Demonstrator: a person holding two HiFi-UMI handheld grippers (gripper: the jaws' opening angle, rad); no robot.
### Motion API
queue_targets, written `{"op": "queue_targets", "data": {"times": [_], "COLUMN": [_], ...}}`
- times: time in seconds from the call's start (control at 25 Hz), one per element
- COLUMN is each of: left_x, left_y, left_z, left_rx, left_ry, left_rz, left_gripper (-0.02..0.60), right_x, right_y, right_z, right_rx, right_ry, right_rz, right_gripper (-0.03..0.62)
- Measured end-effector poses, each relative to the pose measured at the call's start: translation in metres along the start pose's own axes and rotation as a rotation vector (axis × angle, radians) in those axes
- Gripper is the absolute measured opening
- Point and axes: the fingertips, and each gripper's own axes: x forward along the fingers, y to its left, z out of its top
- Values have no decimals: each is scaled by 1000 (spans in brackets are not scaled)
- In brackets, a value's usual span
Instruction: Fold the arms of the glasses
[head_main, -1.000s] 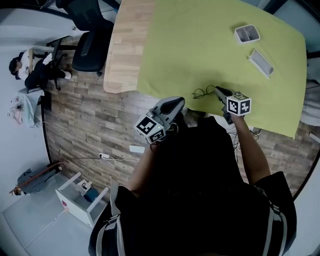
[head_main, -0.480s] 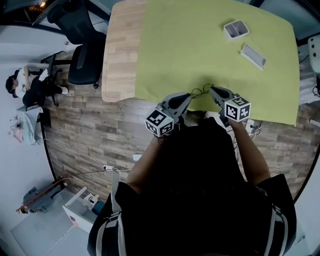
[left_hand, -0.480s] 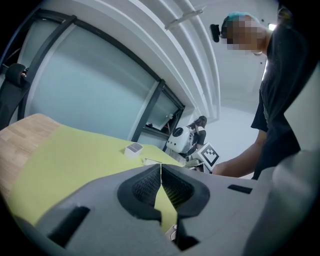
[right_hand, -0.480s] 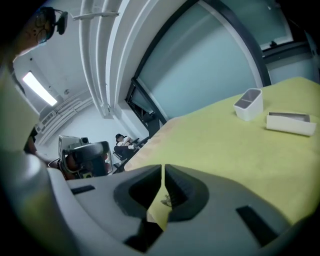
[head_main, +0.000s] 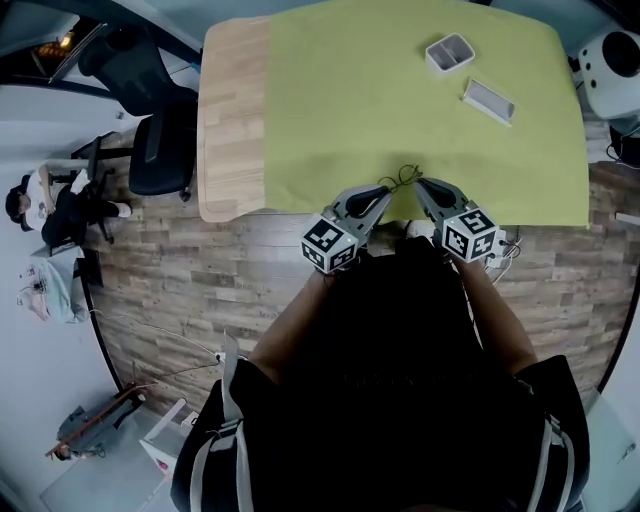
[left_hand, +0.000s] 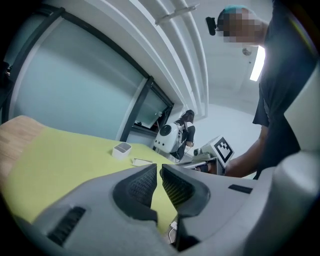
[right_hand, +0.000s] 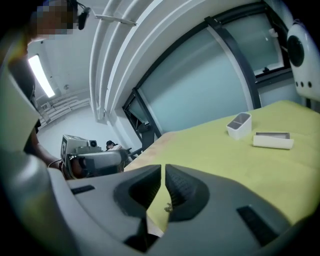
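the thin dark wire-framed glasses (head_main: 404, 179) lie at the near edge of the yellow-green cloth (head_main: 400, 100) that covers most of the pale wooden table (head_main: 230, 120), right in front of the person. the left gripper (head_main: 388, 190) comes at them from one side and the right gripper (head_main: 420, 184) from the other, both tips at or touching the frame. in the left gripper view the jaws are clenched to a thin slit with nothing showing between them. in the right gripper view the jaws are closed just as far, but a small brassy speck sits low in the slit - i take it for a bit of the frame, so this tool appears to be gripping the glasses while the left one is only closed beside them. how the arms stand cannot be told: from the head view the glasses are a small dark tangle of wire, and neither gripper view shows them beyond the jaw tips. my reading is that the work is at its start - the glasses are steadied, and no arm can be seen to be folded, so both folds are likely left to do. a small white open box (head_main: 449, 53) and a flat white rectangular tray (head_main: 488, 100) sit well apart on the far side of the cloth.
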Motion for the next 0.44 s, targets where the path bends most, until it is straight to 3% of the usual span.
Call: {"op": "queue_targets", "data": {"times": [0.44], "left_x": [-11], "left_y": [-7], "left_z": [18], "left_rx": [185], "left_ry": [-44], "left_rz": [15], "left_gripper": [21], "right_x": [-31], "right_y": [34], "right_z": [34], "right_rx": [-105], "right_ry": [-262], "right_rz": [-6], "right_gripper": [43]}}
